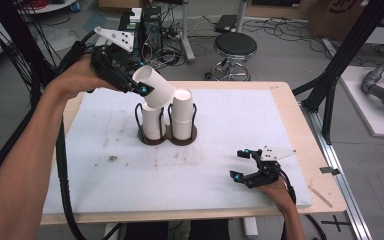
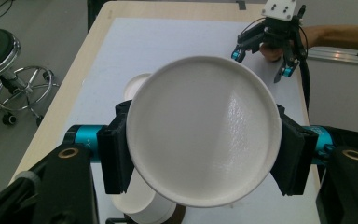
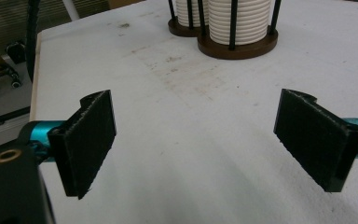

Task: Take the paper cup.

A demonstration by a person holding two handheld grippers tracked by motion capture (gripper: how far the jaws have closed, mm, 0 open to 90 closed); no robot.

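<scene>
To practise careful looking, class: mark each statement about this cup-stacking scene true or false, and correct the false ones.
1. The left gripper is clamped on a white cup. True.
2. The right gripper holds a cup as well. False: its jaws stand open with nothing between them, low over the white mat.
3. The held cup is tilted above the holder. True.
4. The holder's two slots have no cups in them. False: cup stacks stand in both, the left stack and the right stack.
5. The held cup is red. False: it is white.
</scene>
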